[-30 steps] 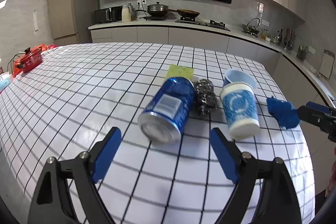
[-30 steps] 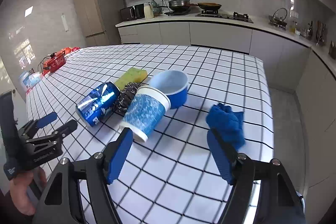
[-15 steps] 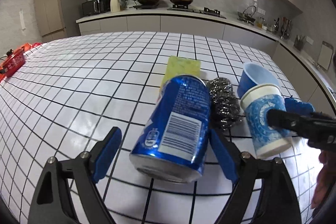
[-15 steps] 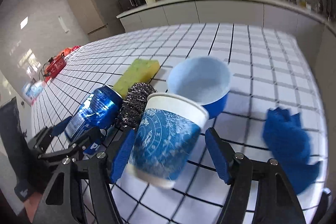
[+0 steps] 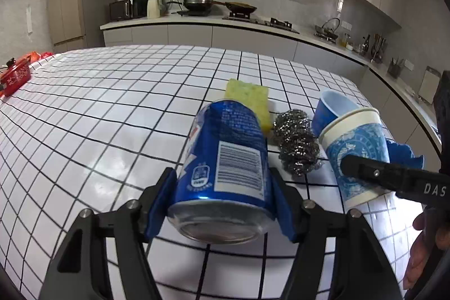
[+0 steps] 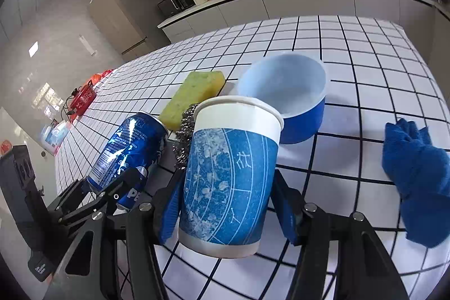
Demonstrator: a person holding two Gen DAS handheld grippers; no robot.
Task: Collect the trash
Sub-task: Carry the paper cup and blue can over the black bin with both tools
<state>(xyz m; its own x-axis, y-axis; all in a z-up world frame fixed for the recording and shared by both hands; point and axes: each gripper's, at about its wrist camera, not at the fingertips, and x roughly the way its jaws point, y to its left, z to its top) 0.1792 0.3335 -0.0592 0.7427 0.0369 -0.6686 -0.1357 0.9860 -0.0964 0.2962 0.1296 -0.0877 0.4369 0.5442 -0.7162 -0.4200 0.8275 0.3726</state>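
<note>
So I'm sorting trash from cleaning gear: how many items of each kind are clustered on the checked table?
Crushed blue soda can: 1
Blue-patterned paper cup: 1
Blue plastic bowl: 1
Yellow sponge: 1
Steel wool scourer: 1
Blue cloth: 1
Total: 6

Table (image 5: 118, 108) under my fingers – white top with a black grid, wide and mostly bare on the left. The load sits in one cluster on the right side. Can (image 5: 225, 159) lies on its side, base toward me. Sponge (image 5: 249, 99) flat just behind it. Steel scrubber (image 5: 298, 142) right of the can, touching or nearly touching the sponge corner. Cup (image 6: 230, 179) lies tipped beside the scrubber, mouth pointing away. Blue bowl (image 6: 292, 97) upright behind the cup. Blue cloth (image 6: 416, 176) crumpled further right, apart from the bowl. Far left edge – a red pot (image 5: 15, 75).
</note>
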